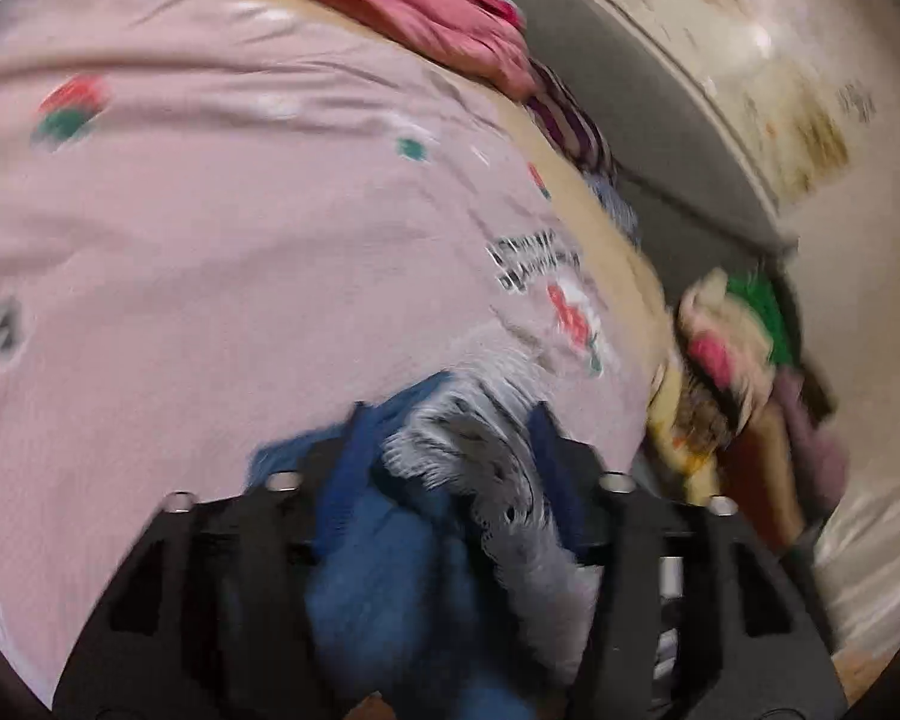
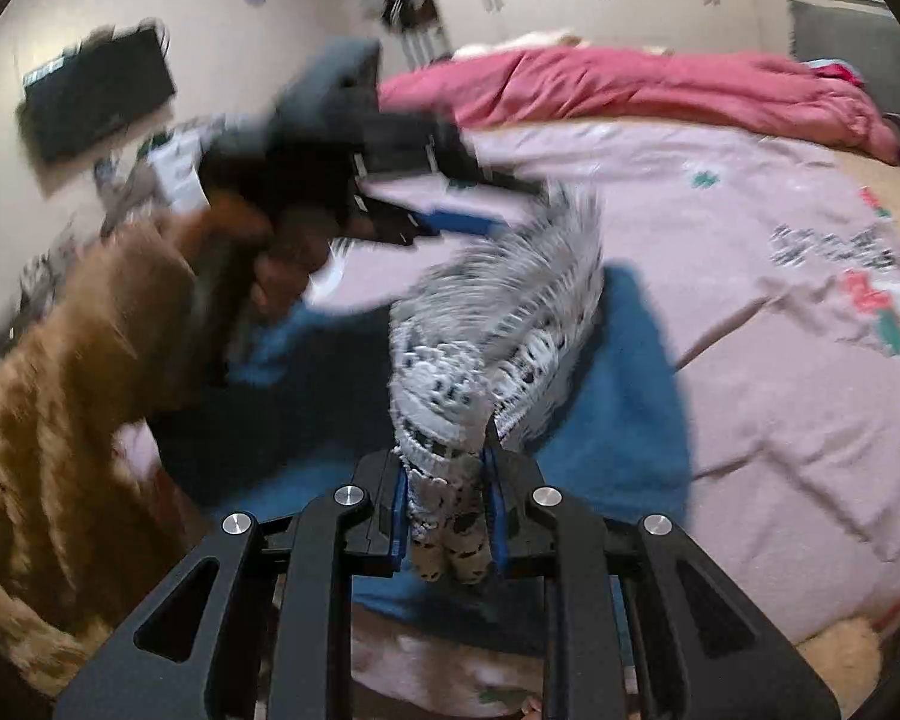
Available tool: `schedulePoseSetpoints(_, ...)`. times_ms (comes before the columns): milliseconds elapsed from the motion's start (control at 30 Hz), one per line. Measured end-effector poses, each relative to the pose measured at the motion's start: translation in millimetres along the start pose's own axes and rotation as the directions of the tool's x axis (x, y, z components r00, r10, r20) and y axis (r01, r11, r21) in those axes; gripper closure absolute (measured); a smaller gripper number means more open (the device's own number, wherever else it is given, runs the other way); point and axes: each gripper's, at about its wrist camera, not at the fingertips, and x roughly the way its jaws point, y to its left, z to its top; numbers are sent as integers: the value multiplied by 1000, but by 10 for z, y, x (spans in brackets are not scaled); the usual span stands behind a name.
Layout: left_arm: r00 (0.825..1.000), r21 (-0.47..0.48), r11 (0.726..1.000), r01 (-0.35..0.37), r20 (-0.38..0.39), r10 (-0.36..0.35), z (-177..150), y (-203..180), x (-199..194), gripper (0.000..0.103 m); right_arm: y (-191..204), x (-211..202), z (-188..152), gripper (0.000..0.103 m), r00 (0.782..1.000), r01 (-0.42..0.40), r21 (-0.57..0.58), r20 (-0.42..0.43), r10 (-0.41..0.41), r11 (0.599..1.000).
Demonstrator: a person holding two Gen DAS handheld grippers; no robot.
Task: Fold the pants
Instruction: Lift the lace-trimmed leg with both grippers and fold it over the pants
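The blue pants [image 2: 624,384] with a grey-white patterned waistband [image 2: 498,324] lie partly on the pink bed sheet [image 2: 750,396]. My right gripper [image 2: 447,468] is shut on the patterned waistband near the bed's front edge. My left gripper [image 1: 450,420] is shut on the same waistband and blue cloth [image 1: 390,576], held above the sheet [image 1: 210,276]. In the right wrist view the left gripper [image 2: 450,222] shows blurred, up and left, with the waistband stretched between the two grippers.
A crumpled red blanket [image 2: 660,84] lies at the far side of the bed. A dark grey headboard [image 1: 660,120] and a pile of colourful clothes [image 1: 732,348] are beside the bed. The person's tan sleeve [image 2: 60,408] is at left.
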Motion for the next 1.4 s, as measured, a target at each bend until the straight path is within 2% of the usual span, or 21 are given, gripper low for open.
schedulePoseSetpoints(67, 999, -73, 996, 41, 31, -39, -56, 118, -207, 37, 111, 97, -45, 84, 1000, 7, -34, -29, -8, 999)
schedulePoseSetpoints(167, 995, -142, 985, 94, 56, -87, -177, 239, -413, 27, 307, 195, -89, 82, 998, 23, -118, -55, -30, 993)
schedulePoseSetpoints(200, 994, -147, 984, 100, 54, -93, -208, 260, -430, 24, 358, 195, -117, 81, 998, 24, -140, -57, -32, 990)
schedulePoseSetpoints(267, 997, -139, 988, 65, 42, -60, -253, 288, -409, 20, 461, 242, -151, 81, 997, 42, -192, -63, -55, 981)
schedulePoseSetpoints(333, 1000, -136, 990, 28, 9, -27, -274, 308, -319, 20, 548, 294, -183, 79, 995, 69, -239, -60, -86, 969)
schedulePoseSetpoints(433, 997, -125, 989, -72, -4, 72, -291, 317, -208, 20, 571, 324, -221, 79, 993, 88, -251, -53, -105, 964)
schedulePoseSetpoints(500, 996, -128, 988, -87, -8, 86, -286, 333, -173, 22, 539, 311, -231, 79, 994, 85, -231, -47, -98, 969)
schedulePoseSetpoints(533, 996, -124, 988, -93, -13, 92, -273, 309, -148, 29, 544, 290, -249, 79, 994, 83, -223, -45, -95, 971)
schedulePoseSetpoints(567, 995, -114, 988, -104, -14, 103, -264, 283, -131, 42, 538, 288, -250, 79, 995, 82, -219, -45, -94, 972)
schedulePoseSetpoints(633, 990, -93, 986, -138, -7, 137, -227, 225, -128, 48, 523, 265, -254, 79, 995, 82, -209, -42, -93, 974)
schedulePoseSetpoints(867, 990, -69, 987, -144, -11, 144, -243, 195, -178, 48, 483, 228, -255, 79, 997, 57, -168, -48, -66, 984)
schedulePoseSetpoints(1000, 983, -36, 983, -181, 10, 181, -284, 147, -239, 48, 465, 221, -243, 79, 997, 52, -152, -47, -60, 987)
schedulePoseSetpoints(1167, 989, 20, 989, -149, 21, 149, -255, 15, -281, 48, 392, 234, -221, 79, 997, 46, -140, -49, -53, 989)
schedulePoseSetpoints(1267, 984, 4, 984, -176, -7, 176, -268, 98, -216, 48, 395, 247, -216, 79, 997, 46, -140, -51, -54, 989)
schedulePoseSetpoints(1400, 984, -39, 983, -177, -33, 176, -291, 202, -155, 48, 398, 258, -232, 79, 997, 48, -142, -51, -56, 989)
